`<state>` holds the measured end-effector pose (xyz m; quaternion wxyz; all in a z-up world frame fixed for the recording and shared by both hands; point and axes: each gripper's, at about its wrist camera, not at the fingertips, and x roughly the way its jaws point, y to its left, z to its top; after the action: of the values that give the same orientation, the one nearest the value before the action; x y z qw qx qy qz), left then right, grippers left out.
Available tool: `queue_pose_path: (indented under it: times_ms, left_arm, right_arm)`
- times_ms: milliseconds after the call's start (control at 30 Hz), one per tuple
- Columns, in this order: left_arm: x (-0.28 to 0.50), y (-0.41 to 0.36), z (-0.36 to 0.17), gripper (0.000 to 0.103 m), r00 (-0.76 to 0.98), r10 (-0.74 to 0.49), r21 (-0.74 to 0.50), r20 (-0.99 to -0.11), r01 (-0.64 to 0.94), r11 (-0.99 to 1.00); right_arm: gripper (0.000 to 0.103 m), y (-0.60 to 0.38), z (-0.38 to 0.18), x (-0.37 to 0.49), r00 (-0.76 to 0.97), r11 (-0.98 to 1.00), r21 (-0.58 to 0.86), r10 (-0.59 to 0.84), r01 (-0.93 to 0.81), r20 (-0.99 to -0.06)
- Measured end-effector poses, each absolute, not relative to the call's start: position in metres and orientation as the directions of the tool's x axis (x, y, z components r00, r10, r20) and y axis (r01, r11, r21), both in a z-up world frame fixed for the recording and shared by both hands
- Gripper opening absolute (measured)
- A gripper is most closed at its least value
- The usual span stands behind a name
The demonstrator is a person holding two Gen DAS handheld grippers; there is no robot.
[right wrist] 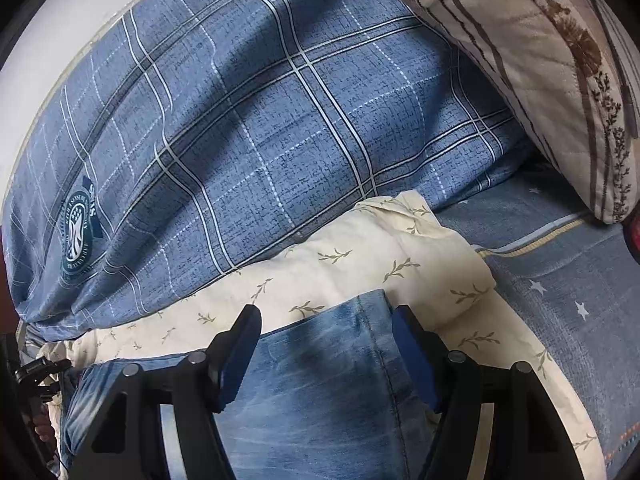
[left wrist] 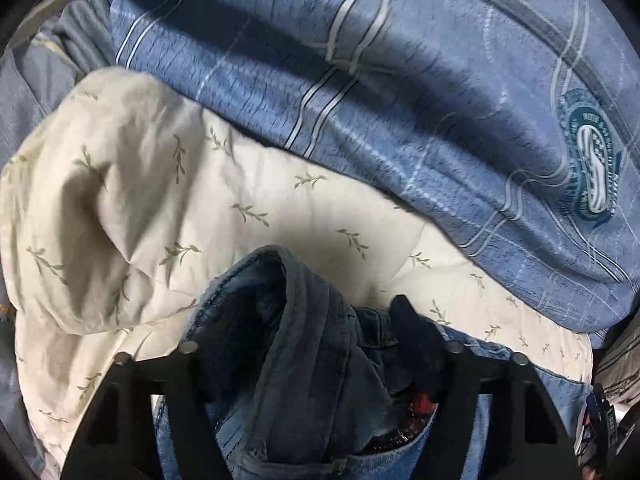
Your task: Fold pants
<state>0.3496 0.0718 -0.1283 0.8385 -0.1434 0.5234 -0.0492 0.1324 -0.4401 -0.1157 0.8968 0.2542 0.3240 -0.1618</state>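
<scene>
Bedding fills both views: a blue plaid duvet (right wrist: 280,132) is heaped at the back, a cream quilt with a leaf print (left wrist: 168,184) is spread in front of it, and the jeans (right wrist: 320,380) lie on that quilt, so the bed serves as the folding surface. A quilted pillow with brown embroidery (right wrist: 540,60) leans in at the upper right of the right wrist view, above a blue sheet with white stars (right wrist: 560,300). In the left wrist view a bunched ridge of denim rises between the fingers of the left claw (left wrist: 304,344), the fabric lifted into a hump with its darker inner side showing (a patch of red and dark material, too unclear to name, peeks out low between the fingers). The jaws look drawn in around that ridge, though the left finger is hidden behind the cloth, so a firm grip cannot be confirmed; the hold reads as a pinch meant to carry one end of the jeans over. This claw tips steeply down toward the bed. The right claw (right wrist: 324,340) stands with its blue-padded jaws apart, one to each side of a flat corner of a pale, faded stretch of denim, pressing on nothing. It slants down more gently, likely poised to steady or take that end.
</scene>
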Motion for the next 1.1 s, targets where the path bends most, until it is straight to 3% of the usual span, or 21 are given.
queue_pose_path:
  times_ms: [67,133,200,367,433,500,567,600,633,733,933,1100]
  left_arm:
    - [0.352,0.07,-0.131,0.061,0.454,-0.228,-0.287,-0.861,-0.065,0.956]
    - [0.353,0.07,-0.13,0.045,0.468,-0.225,-0.288,-0.854,-0.068,0.955]
    - [0.353,0.073,-0.13,0.037,0.473,-0.235,-0.3,-0.849,-0.066,0.952]
    - [0.351,0.086,-0.129,0.038,0.476,-0.246,-0.308,-0.844,-0.056,0.95]
    - [0.352,0.081,-0.13,0.051,0.482,-0.261,-0.323,-0.836,-0.048,0.945]
    - [0.351,0.067,-0.133,0.051,0.495,-0.248,-0.307,-0.833,-0.041,0.951]
    - [0.35,0.062,-0.133,0.041,0.509,-0.221,-0.277,-0.832,-0.035,0.96]
    - [0.348,0.06,-0.132,0.025,0.512,-0.212,-0.269,-0.832,-0.039,0.962]
    - [0.348,0.061,-0.133,0.019,0.51,-0.225,-0.284,-0.831,-0.041,0.958]
    - [0.342,0.062,-0.128,0.012,0.533,-0.246,-0.315,-0.81,-0.04,0.948]
    - [0.321,0.068,-0.097,0.007,0.616,-0.27,-0.347,-0.74,-0.005,0.938]
    - [0.305,0.069,-0.062,0.007,0.686,-0.317,-0.408,-0.655,0.032,0.912]
  right_arm:
    - [0.071,-0.446,-0.115,0.132,0.739,0.808,0.366,-0.124,0.463,-0.662]
    - [0.071,-0.455,-0.114,0.13,0.751,0.788,0.402,-0.112,0.466,-0.651]
    - [0.073,-0.465,-0.114,0.128,0.758,0.765,0.434,-0.107,0.476,-0.643]
    - [0.074,-0.468,-0.118,0.137,0.742,0.761,0.428,-0.102,0.487,-0.663]
    - [0.074,-0.464,-0.124,0.143,0.725,0.77,0.414,-0.09,0.485,-0.683]
    - [0.074,-0.456,-0.129,0.15,0.698,0.788,0.367,-0.109,0.495,-0.708]
    - [0.073,-0.447,-0.132,0.155,0.687,0.815,0.317,-0.131,0.485,-0.714]
    - [0.061,-0.441,-0.132,0.157,0.683,0.834,0.275,-0.156,0.478,-0.713]
    - [0.043,-0.438,-0.131,0.157,0.673,0.843,0.241,-0.178,0.481,-0.718]
    - [0.023,-0.429,-0.124,0.156,0.675,0.864,0.209,-0.184,0.457,-0.715]
    - [0.019,-0.411,-0.079,0.138,0.768,0.887,0.214,-0.209,0.41,-0.606]
    - [0.019,-0.4,-0.032,0.11,0.888,0.889,0.272,-0.249,0.368,-0.387]
